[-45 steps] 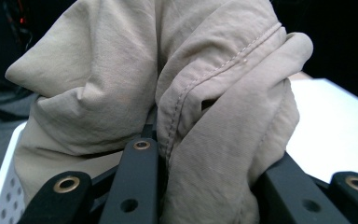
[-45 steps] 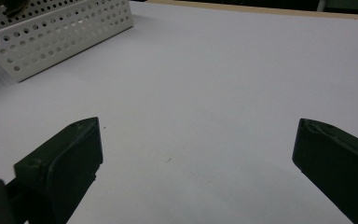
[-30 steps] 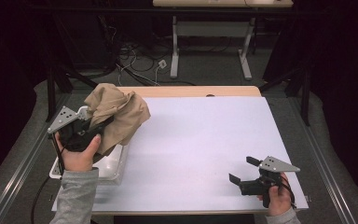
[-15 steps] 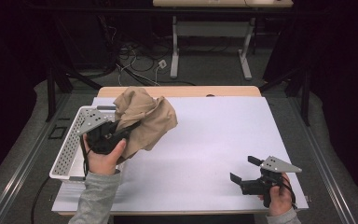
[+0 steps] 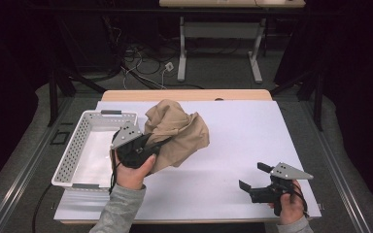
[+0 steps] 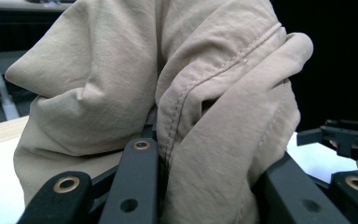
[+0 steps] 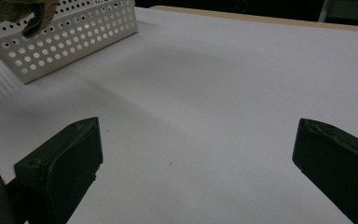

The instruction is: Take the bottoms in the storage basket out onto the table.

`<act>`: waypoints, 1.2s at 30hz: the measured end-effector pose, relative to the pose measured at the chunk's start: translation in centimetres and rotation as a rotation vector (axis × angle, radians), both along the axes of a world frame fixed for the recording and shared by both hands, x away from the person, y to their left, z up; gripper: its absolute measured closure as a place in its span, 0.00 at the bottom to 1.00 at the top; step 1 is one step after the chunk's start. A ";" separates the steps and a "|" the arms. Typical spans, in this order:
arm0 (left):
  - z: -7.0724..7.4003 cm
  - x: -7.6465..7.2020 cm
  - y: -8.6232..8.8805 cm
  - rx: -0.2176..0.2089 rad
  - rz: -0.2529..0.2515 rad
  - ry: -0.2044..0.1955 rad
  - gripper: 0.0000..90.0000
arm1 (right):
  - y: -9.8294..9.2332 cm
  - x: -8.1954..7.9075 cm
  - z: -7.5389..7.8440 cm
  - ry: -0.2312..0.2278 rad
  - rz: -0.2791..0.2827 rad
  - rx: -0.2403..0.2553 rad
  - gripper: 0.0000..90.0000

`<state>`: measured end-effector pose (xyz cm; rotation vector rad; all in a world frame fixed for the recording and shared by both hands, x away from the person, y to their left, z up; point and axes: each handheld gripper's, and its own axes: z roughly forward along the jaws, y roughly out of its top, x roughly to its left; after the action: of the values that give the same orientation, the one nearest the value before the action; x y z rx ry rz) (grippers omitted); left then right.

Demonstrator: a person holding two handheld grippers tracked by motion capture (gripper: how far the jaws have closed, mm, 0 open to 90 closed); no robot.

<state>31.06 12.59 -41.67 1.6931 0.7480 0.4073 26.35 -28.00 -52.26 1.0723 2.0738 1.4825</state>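
A crumpled tan cloth (image 5: 177,133) hangs bunched over the white table sheet (image 5: 252,141), just right of the white perforated basket (image 5: 73,155). My left gripper (image 5: 156,144) is shut on it; in the left gripper view the tan cloth (image 6: 177,93) is pinched between the black jaws. My right gripper (image 5: 252,177) stands open low over the sheet near the front right corner, nothing between its fingers. In the right gripper view the basket (image 7: 65,37) lies at the upper left with a tip of the cloth (image 7: 37,14) over it.
The basket looks bare inside. The white sheet covers most of a wooden table (image 5: 184,94) whose far edge shows. Behind it stand desk legs (image 5: 182,53) and cables (image 5: 141,58) on the floor. Dark frame rails (image 5: 14,174) run along the left.
My left hand has carried the cloth rightward, off the basket and out over the white sheet. The basket's inside is now uncovered. The right gripper has stayed put.
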 end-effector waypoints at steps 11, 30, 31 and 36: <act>-1.1 0.1 -2.2 0.042 -0.050 0.043 0.81 | -0.3 -0.1 0.1 0.006 -0.009 0.008 0.01; -6.9 0.1 -6.8 0.149 -0.150 0.153 0.81 | -0.2 0.0 0.0 -0.003 -0.011 -0.006 0.01; -7.2 0.2 -7.0 0.160 -0.159 0.164 0.81 | -0.2 0.0 0.0 -0.003 -0.011 -0.006 0.01; -8.6 0.3 -8.3 0.191 -0.176 0.174 0.81 | -0.1 -0.1 0.0 -0.003 -0.009 -0.006 0.01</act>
<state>31.38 4.25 -50.27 1.9762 0.6953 0.2158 26.29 -28.08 -52.27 1.0752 2.0679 1.4715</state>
